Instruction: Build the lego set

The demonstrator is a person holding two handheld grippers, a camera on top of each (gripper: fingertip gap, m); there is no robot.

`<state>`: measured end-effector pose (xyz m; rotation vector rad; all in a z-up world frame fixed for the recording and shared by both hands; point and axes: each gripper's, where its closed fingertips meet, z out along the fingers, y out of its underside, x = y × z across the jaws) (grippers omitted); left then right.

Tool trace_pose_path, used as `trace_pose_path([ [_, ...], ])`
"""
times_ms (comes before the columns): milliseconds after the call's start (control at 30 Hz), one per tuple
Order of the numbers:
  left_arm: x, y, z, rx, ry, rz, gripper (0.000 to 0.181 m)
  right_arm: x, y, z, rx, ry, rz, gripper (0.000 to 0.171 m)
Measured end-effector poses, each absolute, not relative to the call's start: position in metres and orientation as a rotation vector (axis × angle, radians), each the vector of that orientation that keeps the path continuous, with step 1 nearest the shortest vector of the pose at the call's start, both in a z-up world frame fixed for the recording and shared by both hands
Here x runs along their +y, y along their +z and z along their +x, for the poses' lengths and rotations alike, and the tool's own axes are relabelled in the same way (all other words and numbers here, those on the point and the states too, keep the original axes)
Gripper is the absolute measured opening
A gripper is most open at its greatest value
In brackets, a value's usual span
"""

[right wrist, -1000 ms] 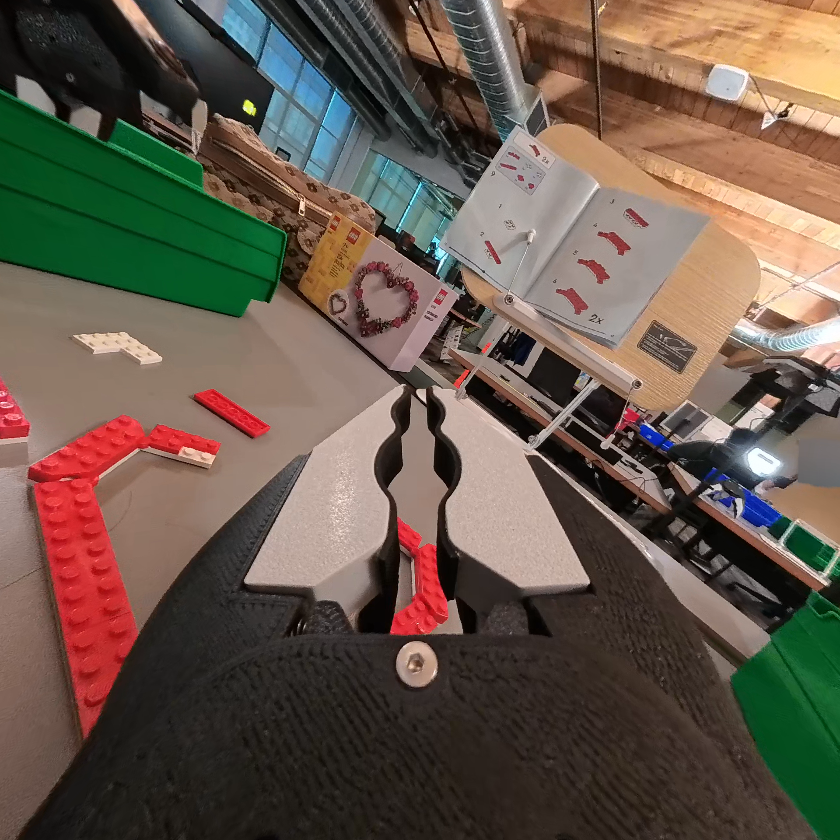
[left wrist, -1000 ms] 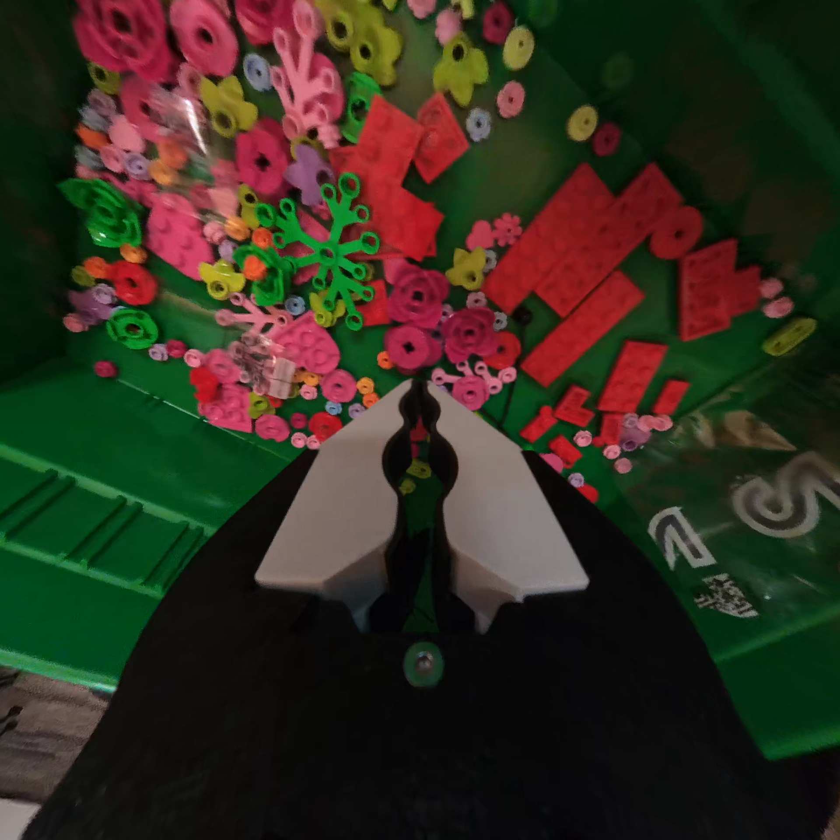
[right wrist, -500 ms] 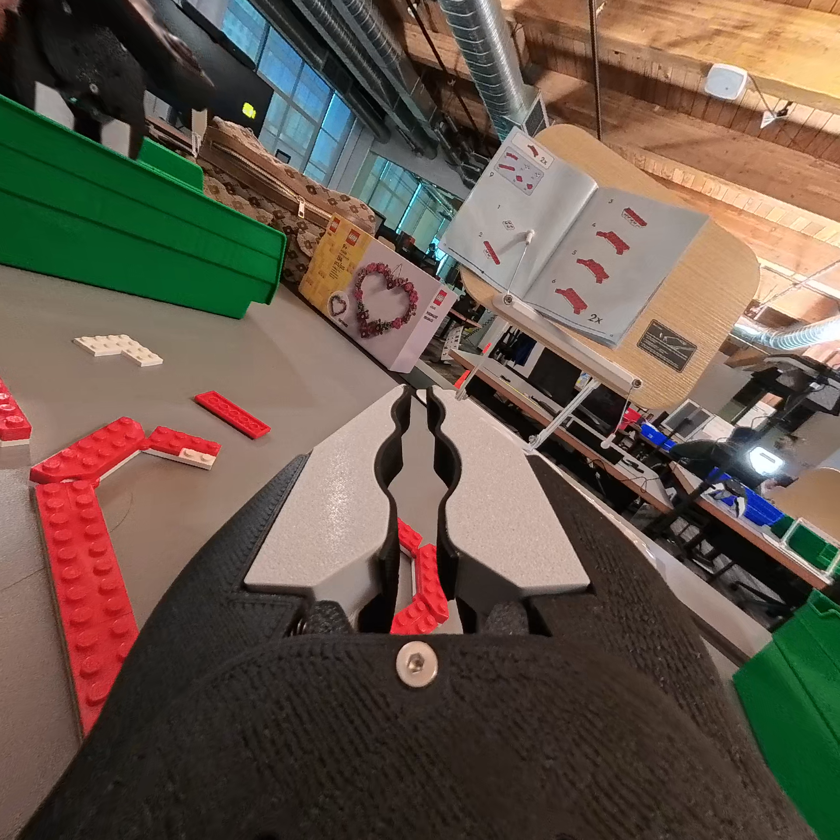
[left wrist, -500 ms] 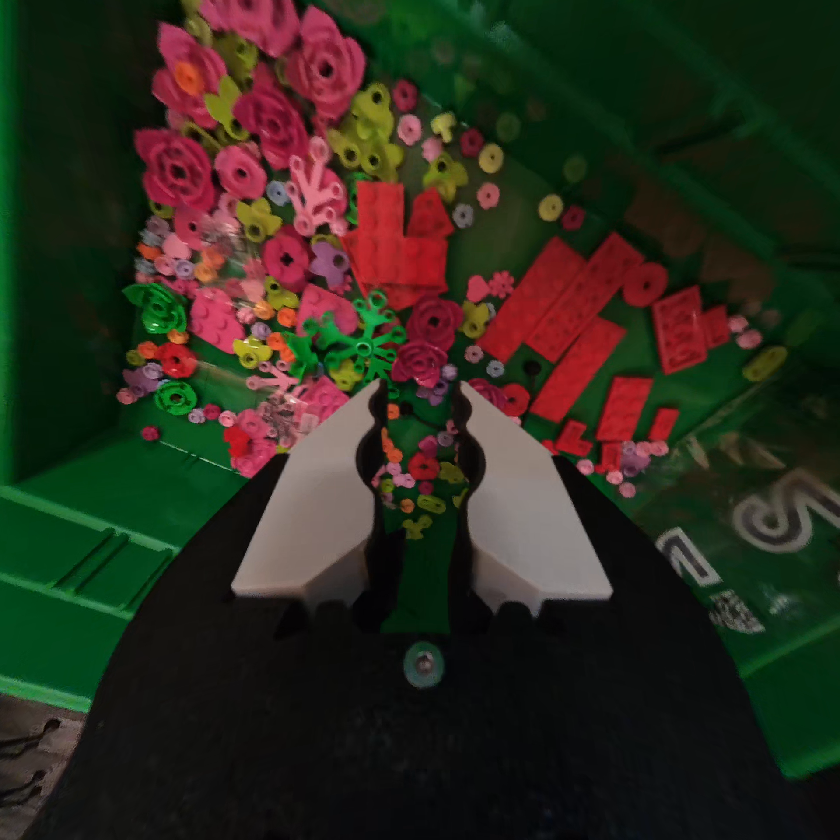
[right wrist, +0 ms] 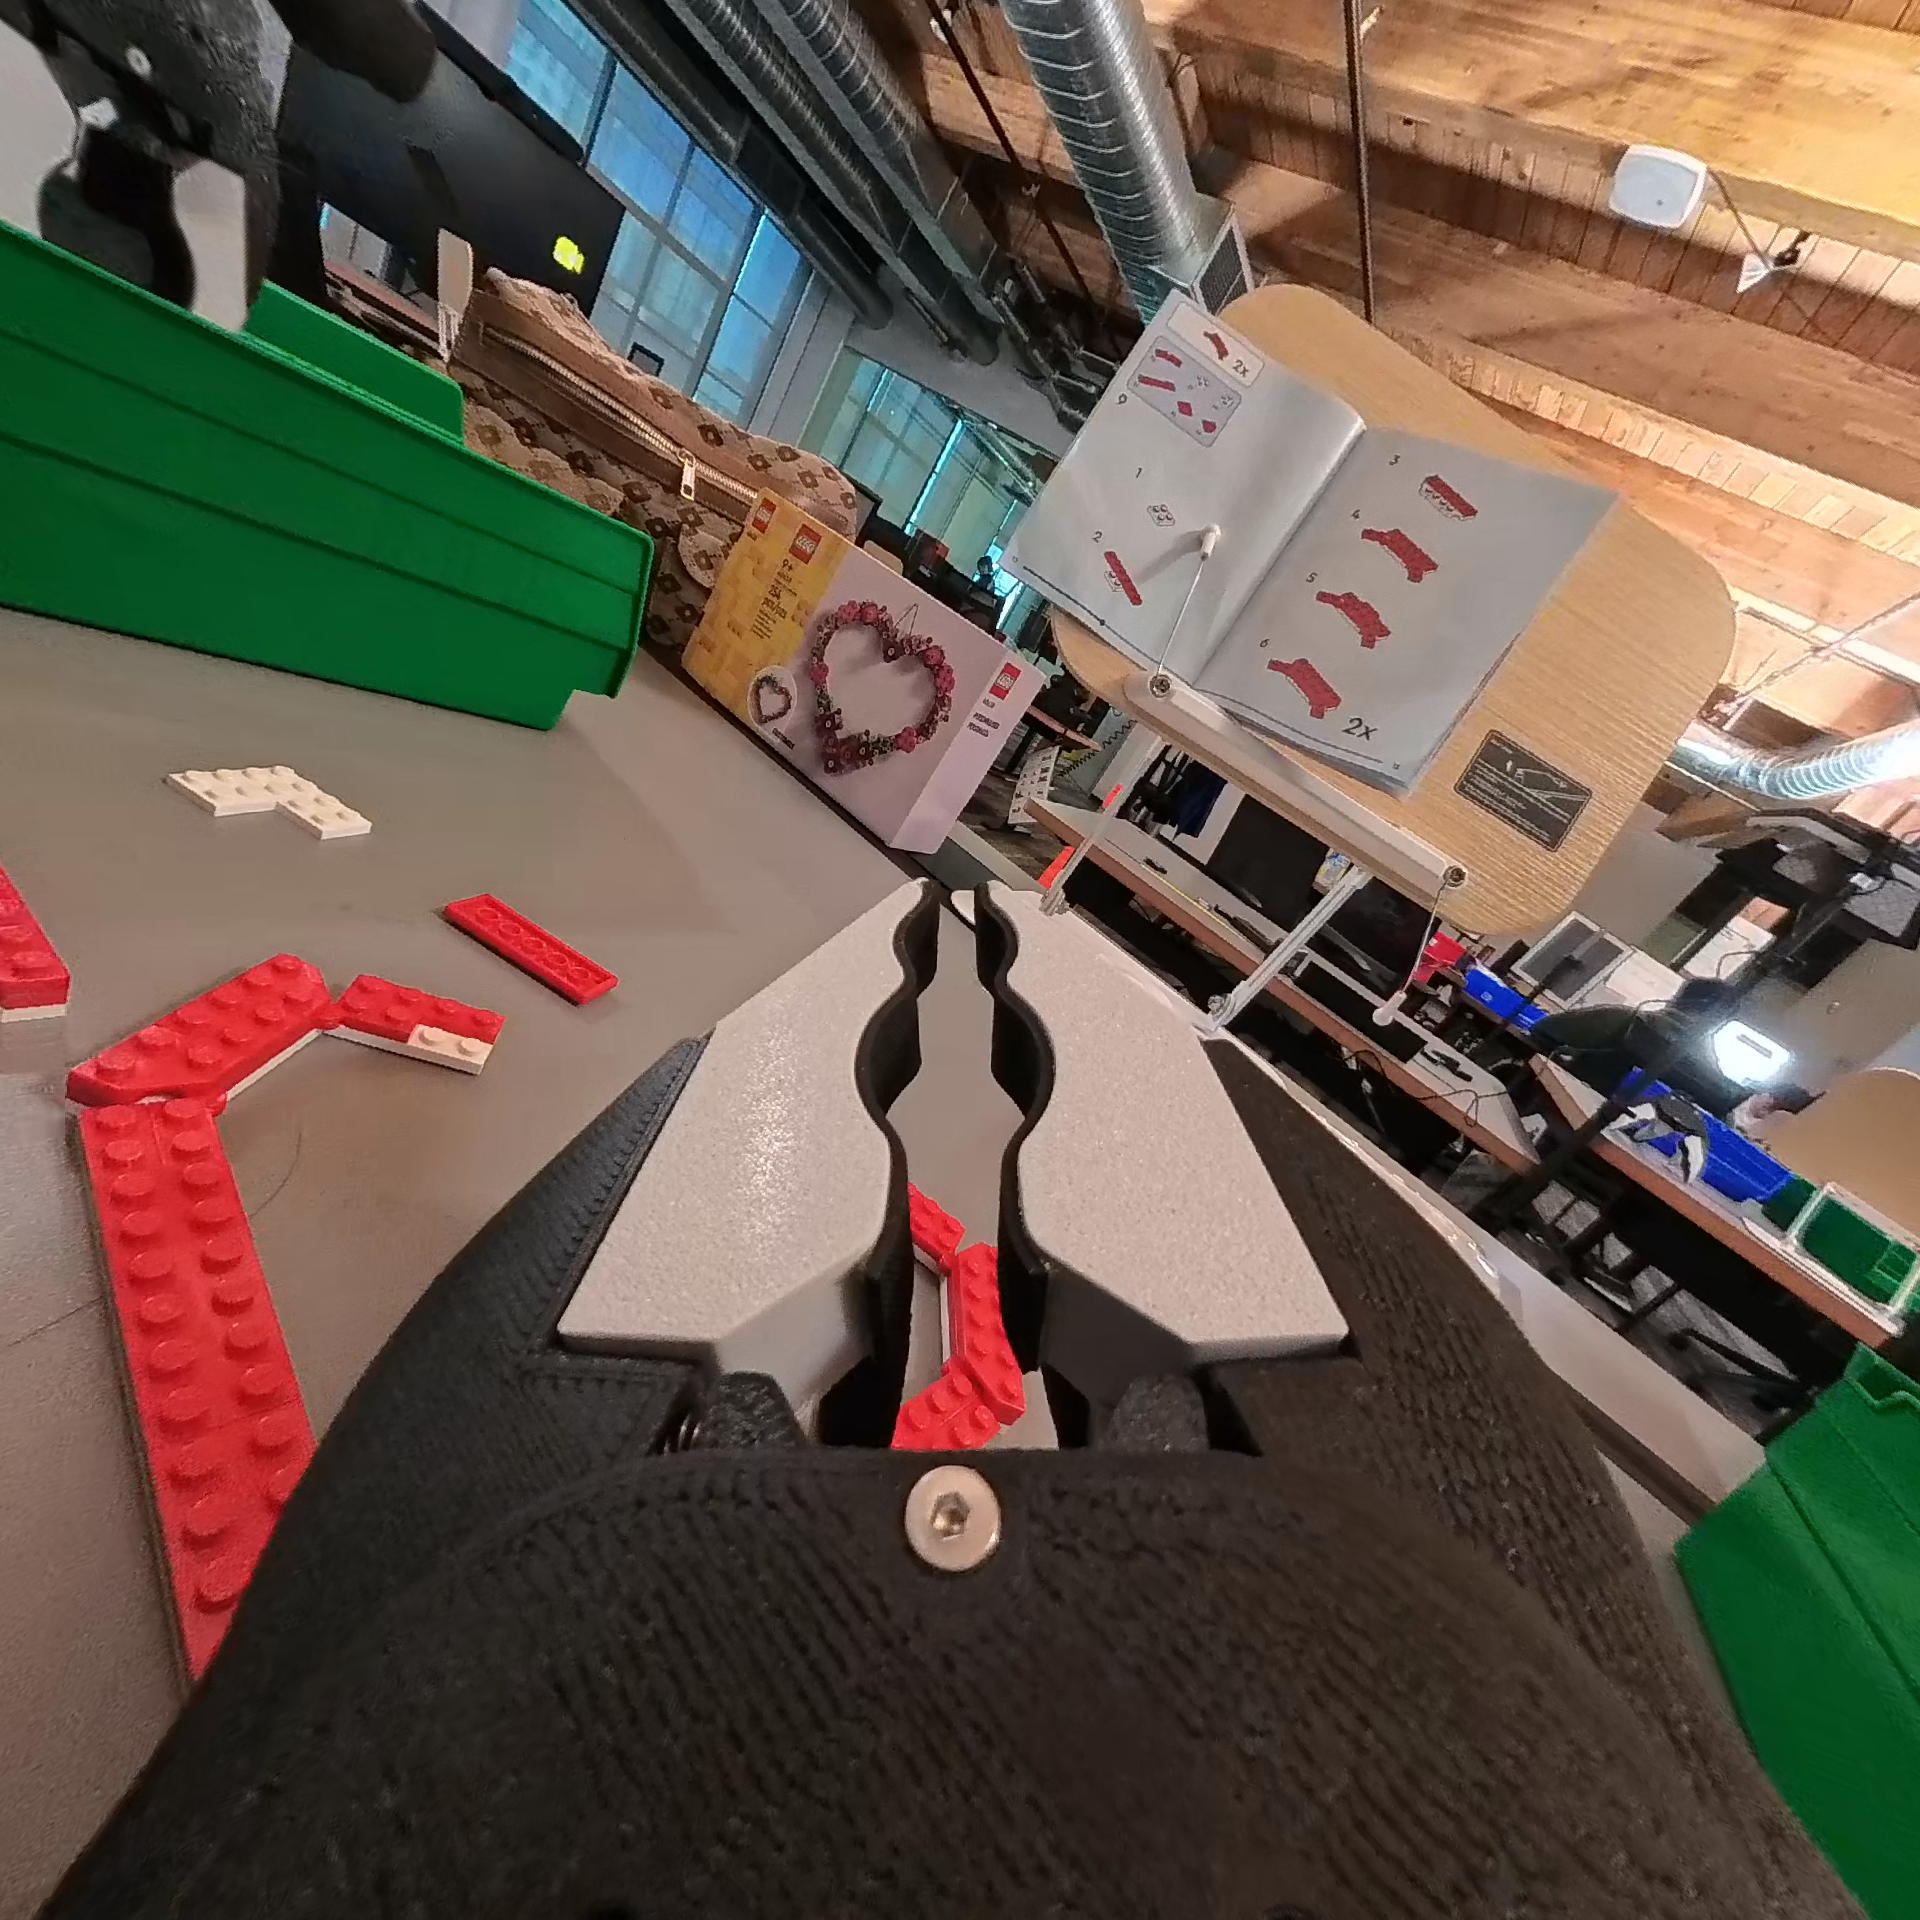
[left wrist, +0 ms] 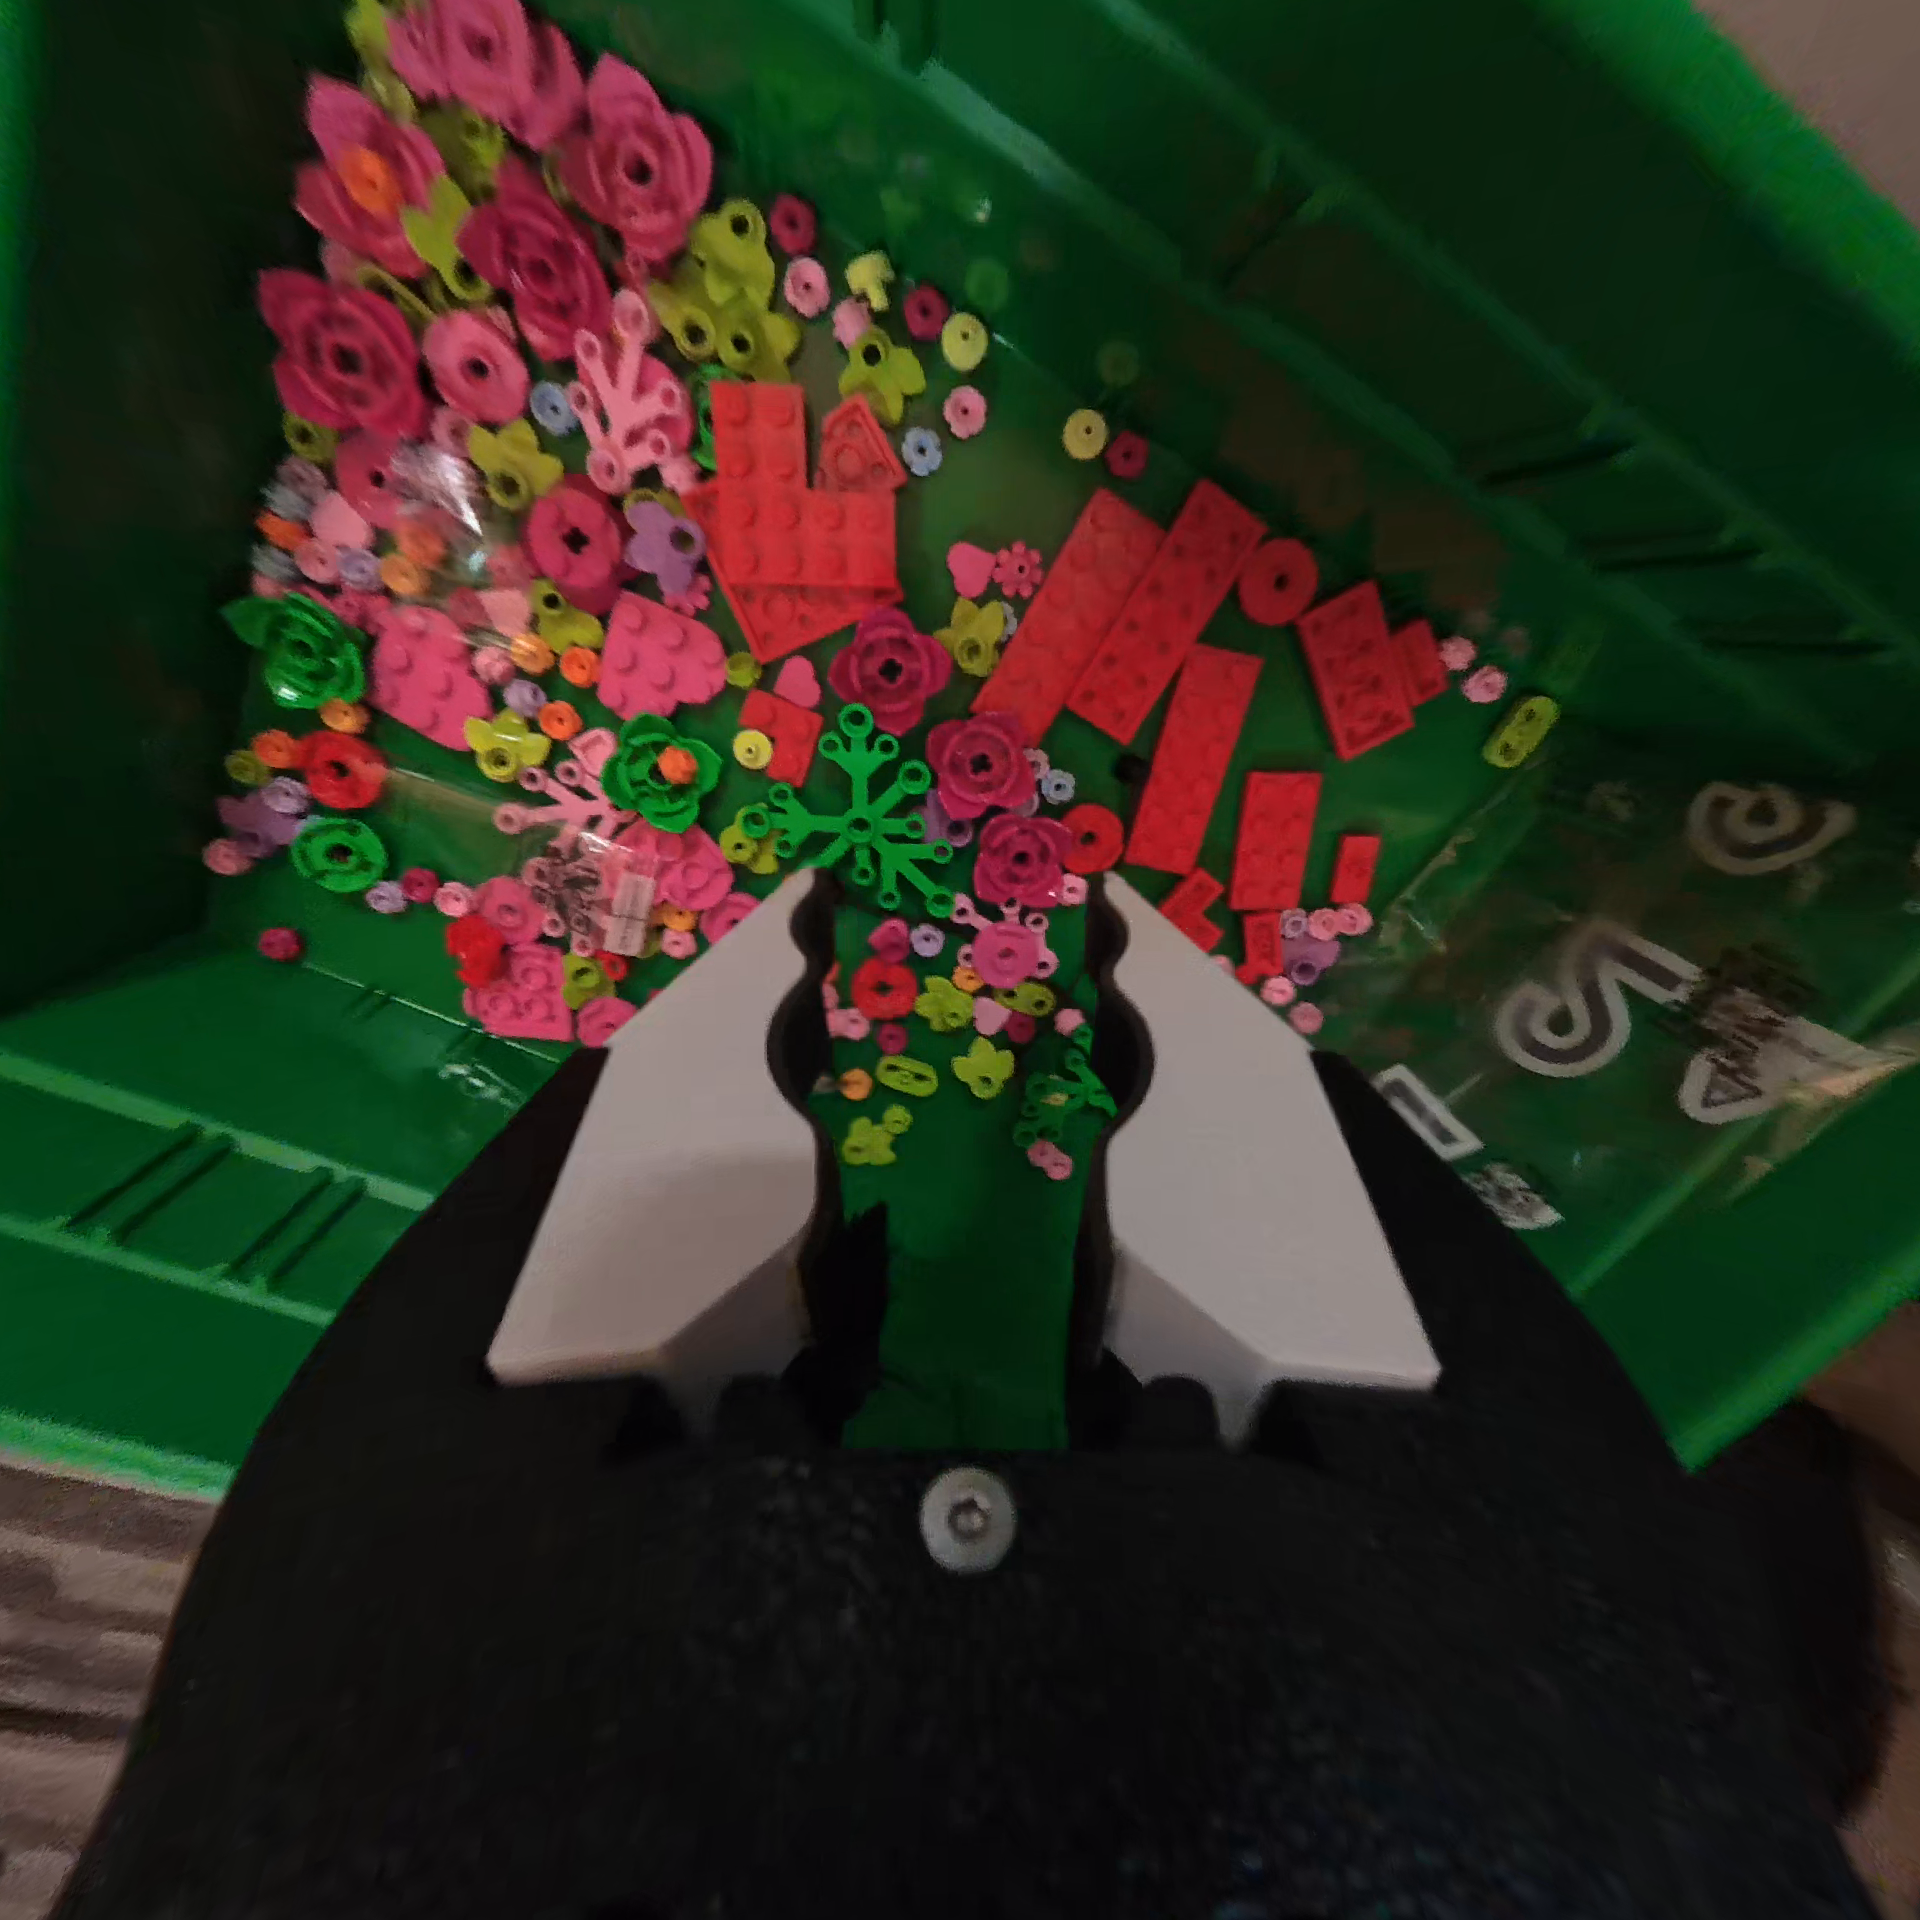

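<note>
My left gripper (left wrist: 958, 883) is open and empty above a green bin (left wrist: 156, 1195) of loose Lego pieces. Just past its tips lie a green leaf piece (left wrist: 857, 821) and dark pink roses (left wrist: 982, 764). Red plates (left wrist: 1143, 623) lie to the right and pink flowers (left wrist: 343, 353) at the back left. My right gripper (right wrist: 951, 891) is shut with only a narrow slit and holds nothing, low over the grey table (right wrist: 644, 883). A red plate assembly (right wrist: 197, 1299) lies to its left. Another red part (right wrist: 966, 1340) shows between its fingers, below them.
A loose red plate (right wrist: 530, 948) and a white corner plate (right wrist: 270, 800) lie on the table. The green bin (right wrist: 260, 540) stands at the back left with the left gripper (right wrist: 156, 125) over it. The set's box (right wrist: 883, 696), an open instruction booklet (right wrist: 1299, 561) and a second green bin (right wrist: 1829, 1610) stand nearby. A clear bag (left wrist: 1662, 987) lies in the bin.
My left gripper has opened from shut and pulled back up from the pieces, so more of the bin shows. The right gripper has stayed still.
</note>
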<state>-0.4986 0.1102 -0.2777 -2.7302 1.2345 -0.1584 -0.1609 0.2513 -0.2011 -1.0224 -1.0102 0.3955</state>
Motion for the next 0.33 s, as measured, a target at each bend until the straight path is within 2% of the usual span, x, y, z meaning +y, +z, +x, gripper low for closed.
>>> trace_pose_path([
  [33, 0.113, -0.278, -0.5, 1.257, -0.11, -2.698, 0.046, 0.251, -0.201, -0.161, -1.011, 0.394, -1.022, 0.005],
  [100, 0.116, -0.278, -0.5, 1.298, -0.06, -2.653, 0.047, 0.251, -0.202, -0.161, -1.013, 0.39, -1.023, 0.005],
  [233, 0.095, -0.279, -0.481, 1.313, -0.324, -2.677, 0.047, 0.252, -0.201, -0.161, -1.011, 0.388, -1.023, 0.005],
  [333, 0.083, -0.283, -0.475, 1.362, -0.349, -2.662, 0.048, 0.252, -0.201, -0.161, -1.011, 0.389, -1.023, 0.005],
])
